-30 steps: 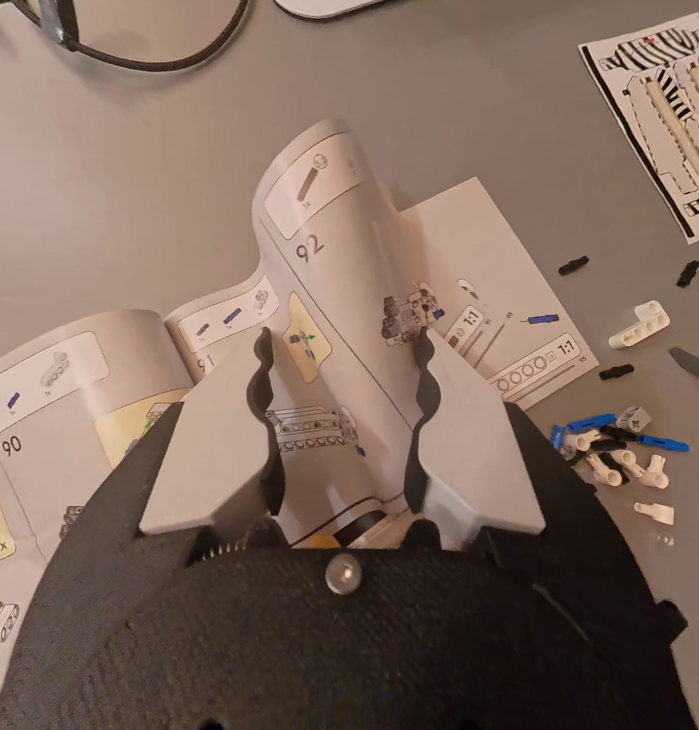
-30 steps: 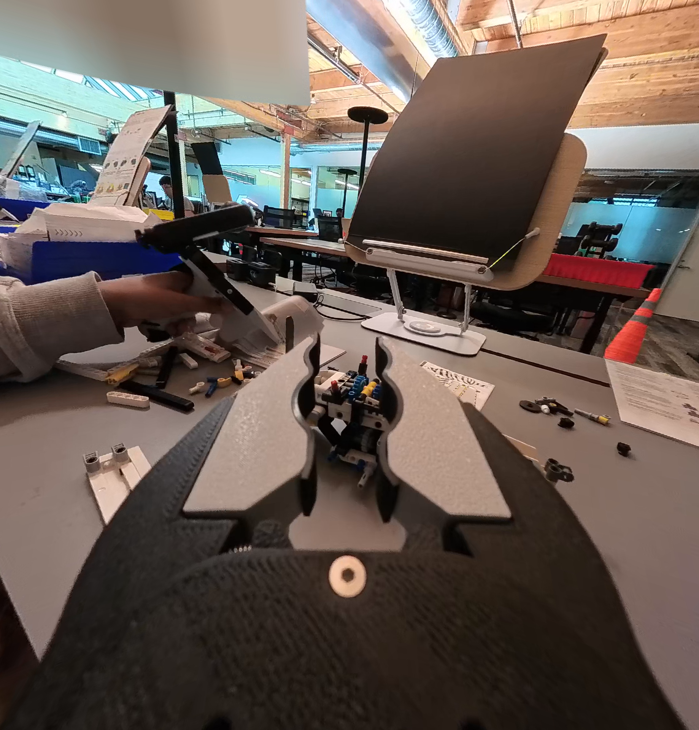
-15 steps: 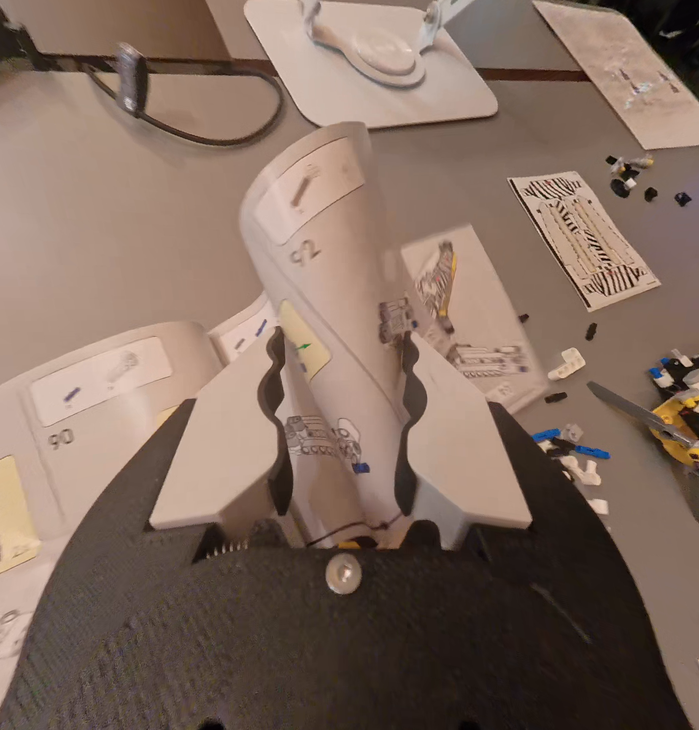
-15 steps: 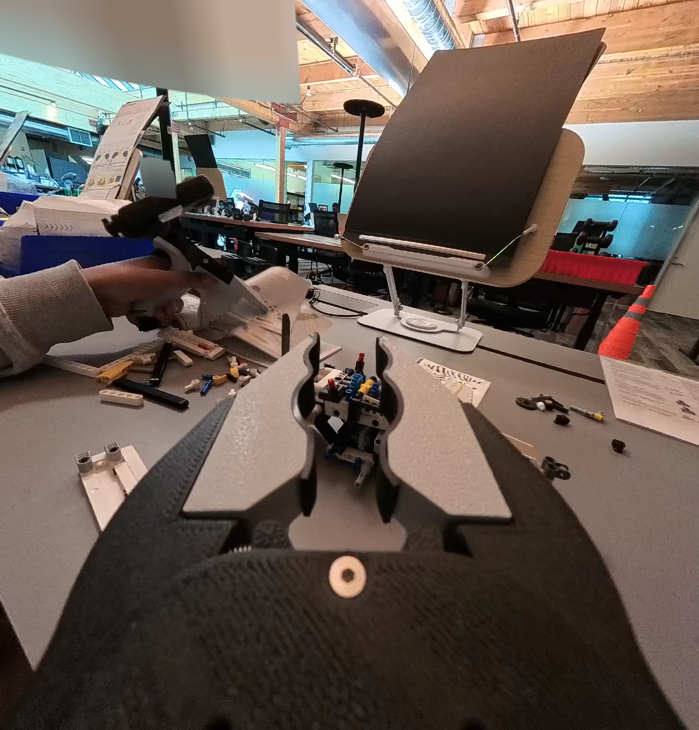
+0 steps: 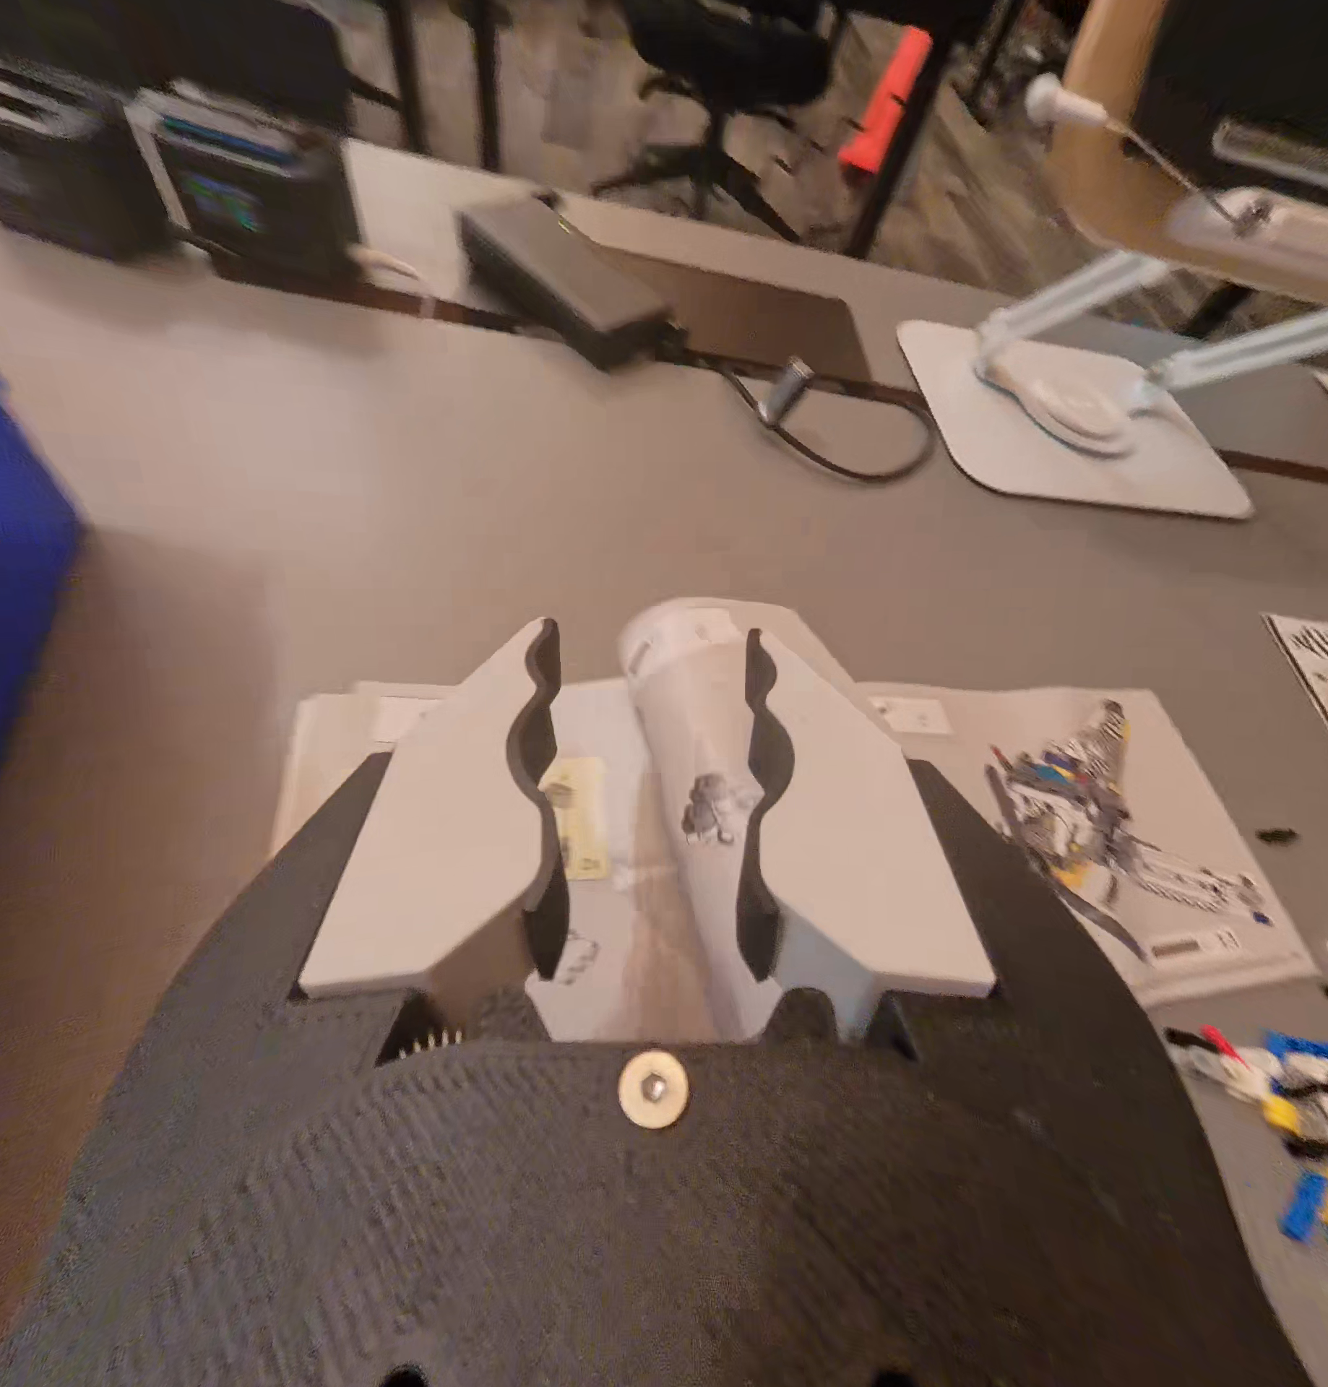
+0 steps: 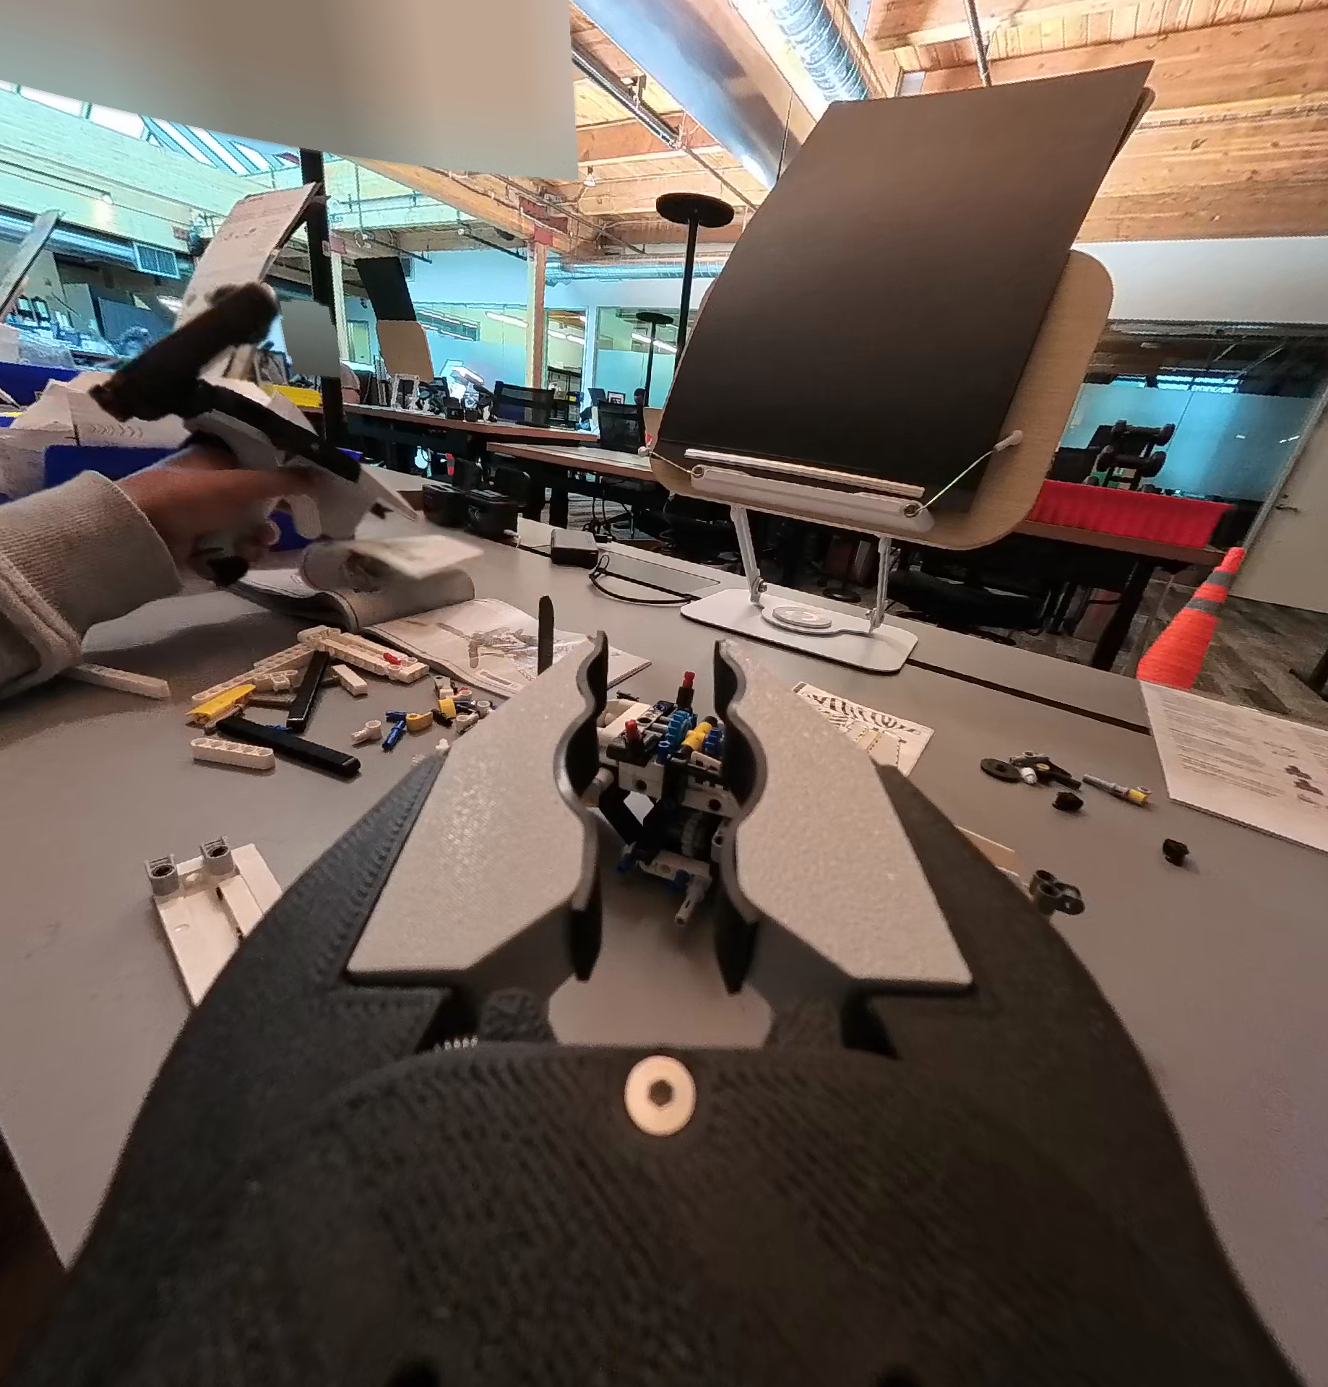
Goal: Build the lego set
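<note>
In the left wrist view the left tool (image 5: 652,758) hovers over the open instruction booklet (image 5: 1036,818) on the grey desk (image 5: 421,510), its jaws set well apart with a curled page (image 5: 691,750) rising between them; the page lies close against the right finger, and whether it is touching cannot be told through the blur. Loose lego pieces (image 5: 1291,1088) lie at the right edge, and a white stand base (image 5: 1059,443) and a black cable (image 5: 841,443) sit farther back. In the right wrist view the right tool (image 6: 659,675) has its jaws narrowed around a partly built lego model (image 6: 665,758) of white, black, blue and yellow parts, gripped between the fingers just above the desk (image 6: 83,825). To the left, scattered beams and pins (image 6: 308,713) lie beside the booklet (image 6: 488,638), where a hand (image 6: 195,510) in a pale sleeve holds the left tool (image 6: 361,503) above a lifted page. A white plate (image 6: 210,901) lies near the left, a sticker sheet (image 6: 864,720) beyond the model, a printed sheet (image 6: 1261,758) at right.
</note>
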Tool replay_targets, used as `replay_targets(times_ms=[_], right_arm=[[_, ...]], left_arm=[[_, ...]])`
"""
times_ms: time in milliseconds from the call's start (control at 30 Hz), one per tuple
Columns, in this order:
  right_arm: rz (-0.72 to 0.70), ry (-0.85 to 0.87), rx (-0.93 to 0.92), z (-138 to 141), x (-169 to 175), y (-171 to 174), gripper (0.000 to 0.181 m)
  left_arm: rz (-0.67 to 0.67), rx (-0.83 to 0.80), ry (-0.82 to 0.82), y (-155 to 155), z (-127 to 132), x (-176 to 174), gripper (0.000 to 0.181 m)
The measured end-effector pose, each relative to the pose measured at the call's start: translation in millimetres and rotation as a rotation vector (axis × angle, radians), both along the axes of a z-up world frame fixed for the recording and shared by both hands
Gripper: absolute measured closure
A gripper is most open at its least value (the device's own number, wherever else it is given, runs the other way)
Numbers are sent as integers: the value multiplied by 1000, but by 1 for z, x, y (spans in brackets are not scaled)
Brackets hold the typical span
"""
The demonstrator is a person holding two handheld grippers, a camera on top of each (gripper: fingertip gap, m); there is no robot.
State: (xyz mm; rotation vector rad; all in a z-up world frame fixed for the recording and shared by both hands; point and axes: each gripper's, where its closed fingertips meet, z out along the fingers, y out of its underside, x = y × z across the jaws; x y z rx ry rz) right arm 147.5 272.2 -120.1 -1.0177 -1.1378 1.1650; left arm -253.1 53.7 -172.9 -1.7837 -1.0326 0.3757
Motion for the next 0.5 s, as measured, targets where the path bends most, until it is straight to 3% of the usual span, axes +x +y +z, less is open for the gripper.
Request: replay_targets(times_ms=[33,333,500], right_arm=[[0,-1,1,0,0,0,155],[-1,-4,12,-1,0,-1,155],[1,-8,23,-1,0,-3,155]], left_arm=[[26,11,27,-7,6,-4,132],[113,95,244,-23,49,-6,132],[158,177,403,-27,87,7,123]])
